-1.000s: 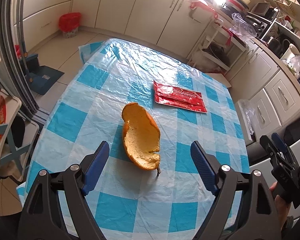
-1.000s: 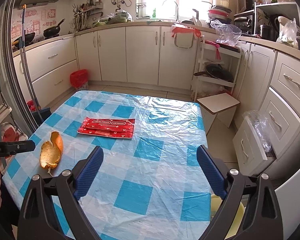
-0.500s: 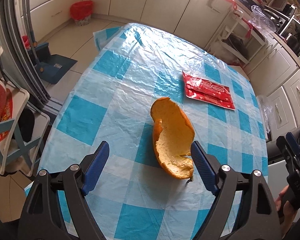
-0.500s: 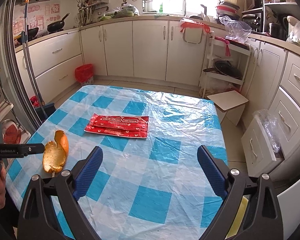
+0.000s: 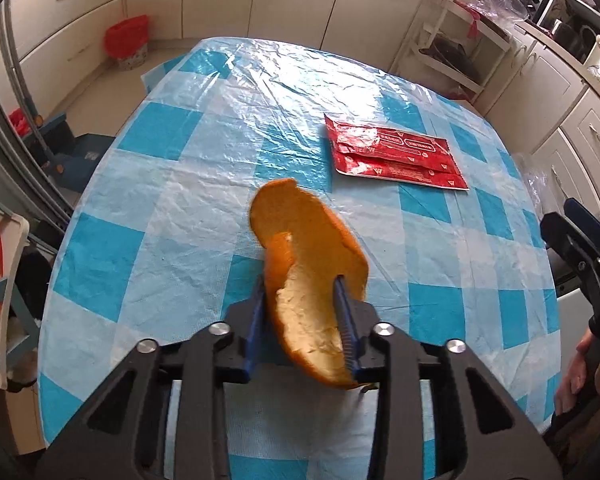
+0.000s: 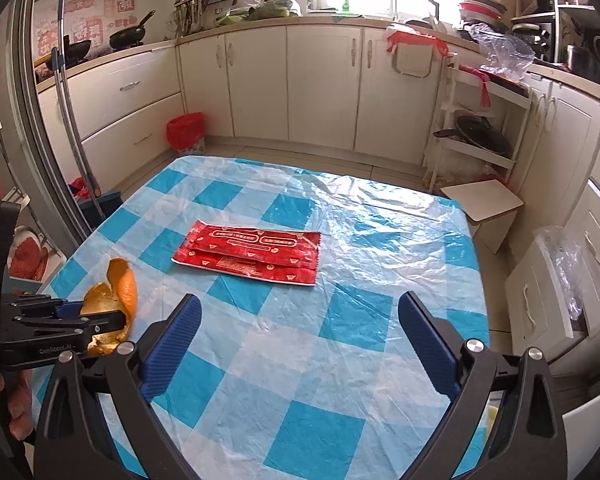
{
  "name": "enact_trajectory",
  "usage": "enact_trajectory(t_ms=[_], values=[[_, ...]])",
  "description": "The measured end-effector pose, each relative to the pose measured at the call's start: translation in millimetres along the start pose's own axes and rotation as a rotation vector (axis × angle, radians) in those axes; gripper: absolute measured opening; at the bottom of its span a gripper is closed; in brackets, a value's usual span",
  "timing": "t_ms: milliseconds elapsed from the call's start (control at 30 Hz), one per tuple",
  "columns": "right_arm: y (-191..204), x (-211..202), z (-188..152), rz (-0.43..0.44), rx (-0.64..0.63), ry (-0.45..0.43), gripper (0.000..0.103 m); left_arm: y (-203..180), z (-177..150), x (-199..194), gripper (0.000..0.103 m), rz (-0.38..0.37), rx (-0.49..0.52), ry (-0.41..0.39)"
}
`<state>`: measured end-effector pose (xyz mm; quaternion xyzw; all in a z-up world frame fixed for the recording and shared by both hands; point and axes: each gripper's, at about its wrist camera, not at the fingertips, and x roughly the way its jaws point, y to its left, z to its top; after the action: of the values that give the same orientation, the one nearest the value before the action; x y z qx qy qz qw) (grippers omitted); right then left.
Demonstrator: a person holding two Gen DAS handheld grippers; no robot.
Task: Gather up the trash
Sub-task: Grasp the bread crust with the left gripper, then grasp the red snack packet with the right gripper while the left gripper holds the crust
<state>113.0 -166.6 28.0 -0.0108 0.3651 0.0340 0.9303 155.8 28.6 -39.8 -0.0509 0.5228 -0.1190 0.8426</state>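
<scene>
My left gripper (image 5: 300, 292) is shut on a large curled orange peel (image 5: 308, 264), its blue fingers pressing both sides of the peel's near end. The peel also shows in the right wrist view (image 6: 114, 300), held in the left gripper (image 6: 96, 316) at the table's left edge. A red flat wrapper (image 5: 396, 152) lies on the blue-and-white checked tablecloth (image 5: 172, 208) beyond the peel; it shows in the right wrist view (image 6: 252, 252) mid-table. My right gripper (image 6: 298, 320) is open and empty above the near part of the table, short of the wrapper.
A red bin (image 6: 186, 132) stands on the floor by the far cabinets (image 6: 324, 80). A white rack with pans (image 6: 480, 132) and a low stool (image 6: 484, 200) stand beyond the table's right far corner. A chair (image 5: 0, 280) is at the table's left.
My left gripper moved forward around the orange peel and shut on it. My right gripper came a little closer to the red wrapper and stayed open.
</scene>
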Motion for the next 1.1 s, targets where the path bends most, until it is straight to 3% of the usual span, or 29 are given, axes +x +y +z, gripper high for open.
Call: enact_trajectory(t_ms=[167, 267, 333, 433, 733, 833, 1000, 1100], values=[[21.5, 24.8, 19.5, 0.089, -0.115, 0.036, 0.096, 7.9, 4.9, 2.0, 0.01, -0.051, -0.011, 0.03], [44.2, 46.7, 33.3, 0.168, -0.294, 0.061, 0.096, 9.6, 1.5, -2.2, 0.009, -0.066, 0.014, 0.049], [60.6, 69.1, 37.7, 0.179, -0.448, 0.13, 0.096, 9.8, -1.3, -6.0, 0.009, -0.066, 0.045, 0.056], [70.7, 94.8, 42.0, 0.192, -0.566, 0.197, 0.096, 12.9, -3.2, -8.3, 0.009, -0.073, 0.06, 0.071], [72.9, 149.2, 60.5, 0.307, -0.619, 0.329, 0.095, 25.7, -0.4, -14.4, 0.009, -0.083, 0.046, 0.083], [74.8, 154.9, 55.1, 0.428, -0.604, 0.405, 0.096, 28.0, 2.6, -15.6, 0.01, -0.093, 0.034, 0.084], [67.2, 148.0, 50.9, 0.44, -0.593, 0.397, 0.096, 30.8, 3.1, -14.4, 0.01, -0.099, 0.03, 0.086], [63.2, 148.6, 50.7, 0.402, -0.534, 0.42, 0.095, 31.1, 2.4, -13.0, 0.009, -0.098, 0.027, 0.087]])
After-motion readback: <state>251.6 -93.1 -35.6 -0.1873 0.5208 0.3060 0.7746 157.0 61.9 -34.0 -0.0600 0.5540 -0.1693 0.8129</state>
